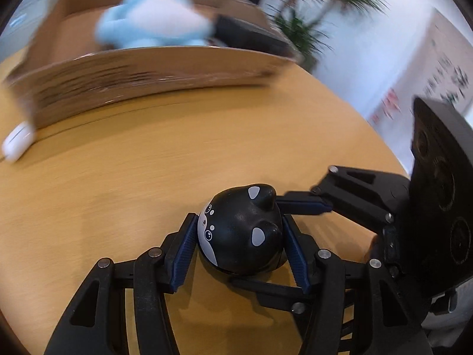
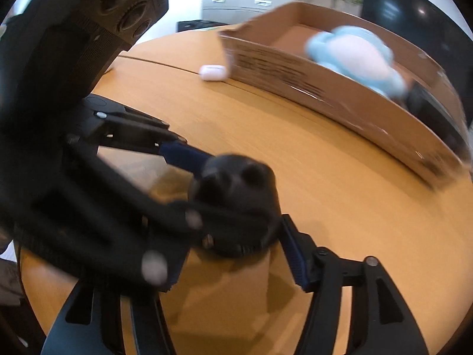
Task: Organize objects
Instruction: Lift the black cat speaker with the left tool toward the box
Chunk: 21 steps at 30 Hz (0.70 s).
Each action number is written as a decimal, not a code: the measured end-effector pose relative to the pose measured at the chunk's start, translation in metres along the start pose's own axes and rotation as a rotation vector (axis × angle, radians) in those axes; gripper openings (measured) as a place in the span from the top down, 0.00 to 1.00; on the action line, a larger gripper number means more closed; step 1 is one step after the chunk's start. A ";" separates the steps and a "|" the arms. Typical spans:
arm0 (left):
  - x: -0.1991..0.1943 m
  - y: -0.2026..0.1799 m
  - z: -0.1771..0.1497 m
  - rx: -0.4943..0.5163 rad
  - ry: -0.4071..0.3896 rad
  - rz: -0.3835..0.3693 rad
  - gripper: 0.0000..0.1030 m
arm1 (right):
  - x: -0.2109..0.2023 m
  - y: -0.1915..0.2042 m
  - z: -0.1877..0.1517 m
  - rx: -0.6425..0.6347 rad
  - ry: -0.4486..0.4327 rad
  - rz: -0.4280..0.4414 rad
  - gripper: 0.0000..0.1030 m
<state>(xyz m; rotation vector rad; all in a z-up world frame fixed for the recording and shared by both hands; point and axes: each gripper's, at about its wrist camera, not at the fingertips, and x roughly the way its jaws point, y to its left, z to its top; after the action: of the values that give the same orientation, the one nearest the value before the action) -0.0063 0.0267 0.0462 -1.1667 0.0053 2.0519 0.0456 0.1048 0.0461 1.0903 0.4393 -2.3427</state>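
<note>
Left gripper (image 1: 241, 245) clamped on black toy (image 1: 242, 230) over table (image 1: 118, 177), near cardboard box (image 1: 147, 74), prob. its destination. Right gripper (image 2: 233, 236) flanks same toy; pad contact unclear w/ blur.

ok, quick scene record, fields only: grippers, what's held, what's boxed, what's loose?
left hand-held gripper: shut on black animal toy
right hand-held gripper: jaws either side of the same toy, contact unclear
toy position: over wooden table, outside the box
cardboard box: holds blue plush and a dark item, too blurred to name
loose: small white case on the table at the box corner
image quality: motion blur
</note>
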 end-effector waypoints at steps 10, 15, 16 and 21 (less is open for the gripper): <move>0.024 -0.009 0.026 0.015 0.000 0.012 0.34 | -0.001 -0.046 -0.002 0.129 -0.015 0.010 0.45; 0.030 -0.009 0.029 0.038 -0.035 0.030 0.34 | 0.005 -0.049 0.002 0.127 -0.005 -0.031 0.45; 0.031 -0.008 0.029 0.034 -0.047 0.038 0.34 | 0.007 -0.049 0.003 0.128 -0.002 -0.040 0.45; 0.031 -0.004 0.032 0.025 -0.060 0.083 0.46 | 0.014 -0.052 0.009 0.125 -0.001 -0.054 0.46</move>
<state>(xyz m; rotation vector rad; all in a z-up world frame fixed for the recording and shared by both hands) -0.0366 0.0595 0.0432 -1.1062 0.0510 2.1529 0.0024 0.1386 0.0441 1.1475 0.3292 -2.4458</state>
